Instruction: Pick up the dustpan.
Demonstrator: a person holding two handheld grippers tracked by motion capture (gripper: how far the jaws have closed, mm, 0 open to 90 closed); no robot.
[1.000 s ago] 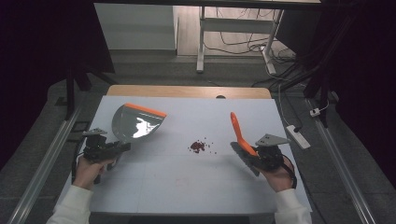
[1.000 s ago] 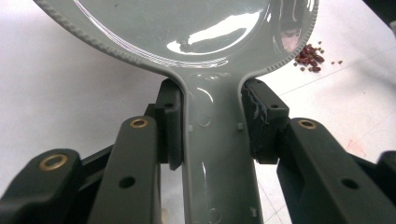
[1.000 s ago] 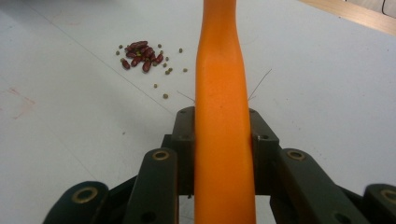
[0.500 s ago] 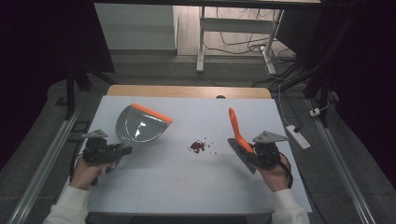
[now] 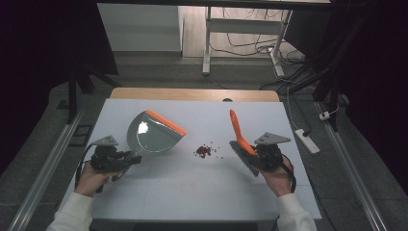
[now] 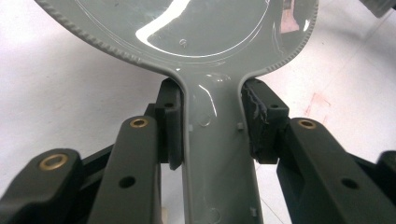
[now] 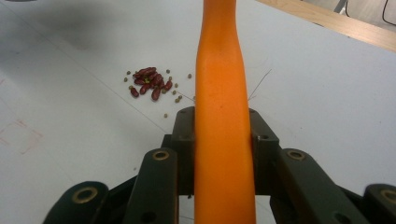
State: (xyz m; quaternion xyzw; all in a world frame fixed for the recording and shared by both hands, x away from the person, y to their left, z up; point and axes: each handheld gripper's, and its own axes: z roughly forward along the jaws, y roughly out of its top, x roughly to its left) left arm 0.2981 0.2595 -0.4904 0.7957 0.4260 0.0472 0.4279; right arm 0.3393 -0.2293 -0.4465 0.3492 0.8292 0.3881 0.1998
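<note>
A small pile of dark red beans [image 5: 204,150] is lying on the white surface [image 5: 192,192], the grey plastic dustpan [image 5: 153,133] sitting to its left, the orange-handled brush [image 5: 239,136] to its right.

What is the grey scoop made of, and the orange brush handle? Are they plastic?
The grey scoop looks like hard, glossy plastic: light glints off its pan and its rim has moulded ridges. The orange brush handle also looks like plastic, smooth and more matt, with an even colour and soft rounded edges. From the look alone, neither is certain.

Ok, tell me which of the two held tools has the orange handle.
The brush in the right tongs: its handle is all orange. The dustpan in the left tongs has a grey handle.
</note>
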